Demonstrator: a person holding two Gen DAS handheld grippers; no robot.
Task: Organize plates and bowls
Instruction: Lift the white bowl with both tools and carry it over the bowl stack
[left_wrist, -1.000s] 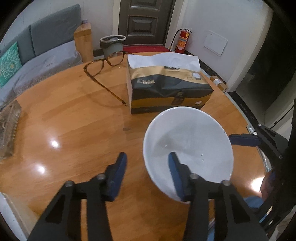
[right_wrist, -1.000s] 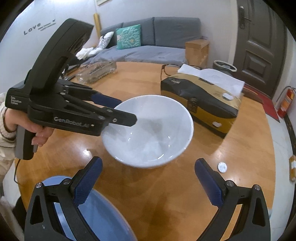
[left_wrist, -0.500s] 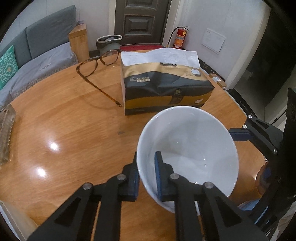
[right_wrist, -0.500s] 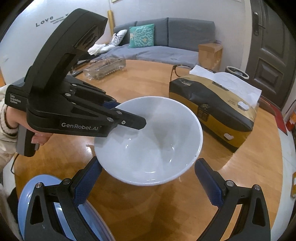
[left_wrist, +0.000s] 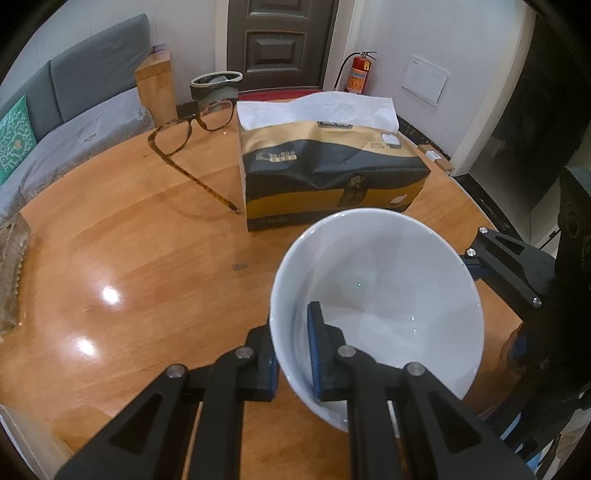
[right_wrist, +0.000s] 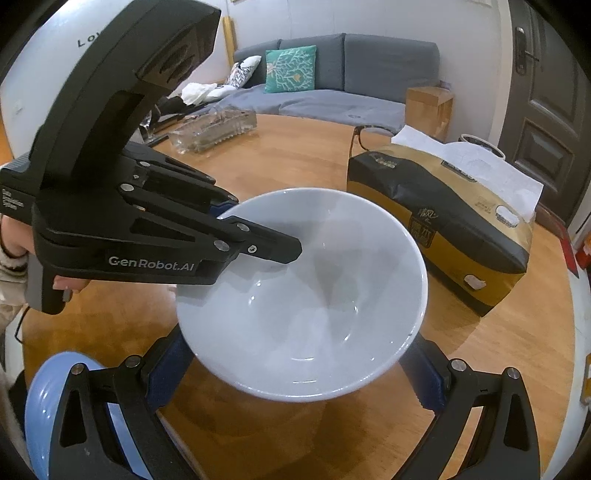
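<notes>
left tool (left_wrist: 293, 347) is pinched on the near-left rim of the round white ceramic bowl (right_wrist: 306, 295), held up off the wooden surface (left_wrist: 147, 266). right tool (right_wrist: 295, 373) gapes wide underneath it, the blue plate (right_wrist: 40, 406) sits lower-left of that.

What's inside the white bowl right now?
No contents. Inside the white bowl only one pad of the left gripper shows, clamping the rim against the outer pad. A small patch of wall behind the inner finger is covered.
</notes>
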